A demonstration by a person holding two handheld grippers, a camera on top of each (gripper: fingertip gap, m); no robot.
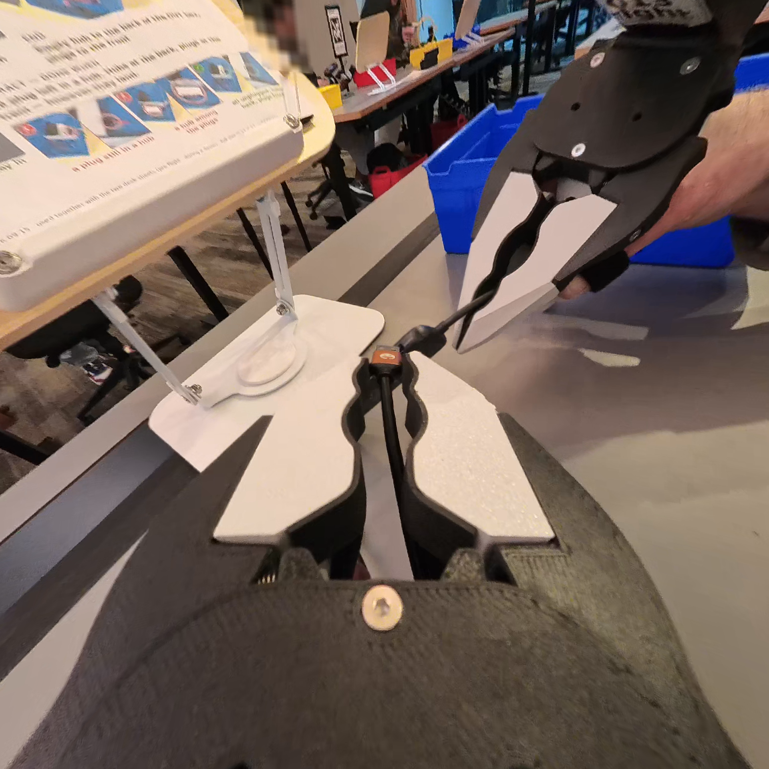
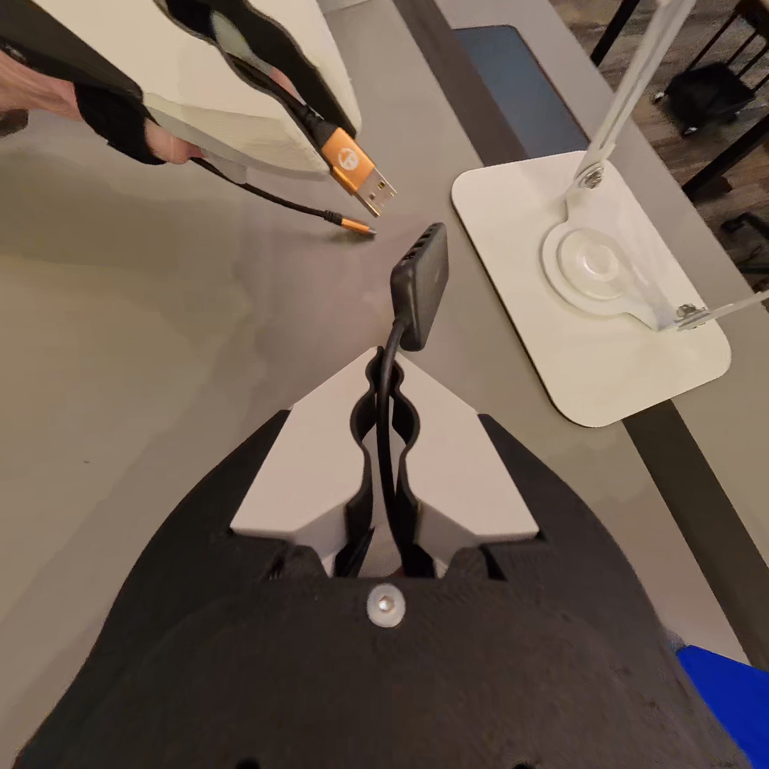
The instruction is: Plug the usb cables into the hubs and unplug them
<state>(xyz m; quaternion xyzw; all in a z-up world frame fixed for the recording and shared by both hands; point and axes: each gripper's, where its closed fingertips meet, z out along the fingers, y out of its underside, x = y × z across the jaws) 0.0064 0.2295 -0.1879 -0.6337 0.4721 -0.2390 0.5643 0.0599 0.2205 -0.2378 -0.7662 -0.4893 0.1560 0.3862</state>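
Note:
My left gripper (image 1: 385,360) is shut on a black USB cable just behind its orange plug (image 1: 386,357); in the right wrist view the same gripper (image 2: 328,160) holds that plug (image 2: 358,171) with its metal end bare, pointing at the hub. My right gripper (image 2: 387,353) is shut on the black cord of a black USB hub (image 2: 421,287), which hangs off the fingertips above the grey table, its ports facing the plug a short gap away. In the left wrist view the right gripper (image 1: 462,339) pinches that cord, with the hub (image 1: 420,338) just beyond my plug. The cable's other orange end (image 2: 354,226) hangs below.
A white stand base (image 2: 591,287) with thin metal legs sits on the table (image 2: 125,312) right of the hub and carries a tilted instruction board (image 1: 125,125). A blue bin (image 1: 466,183) stands at the far table edge. Other tables and chairs lie beyond. My hands' fingertips stand some 8 centimetres from each other.

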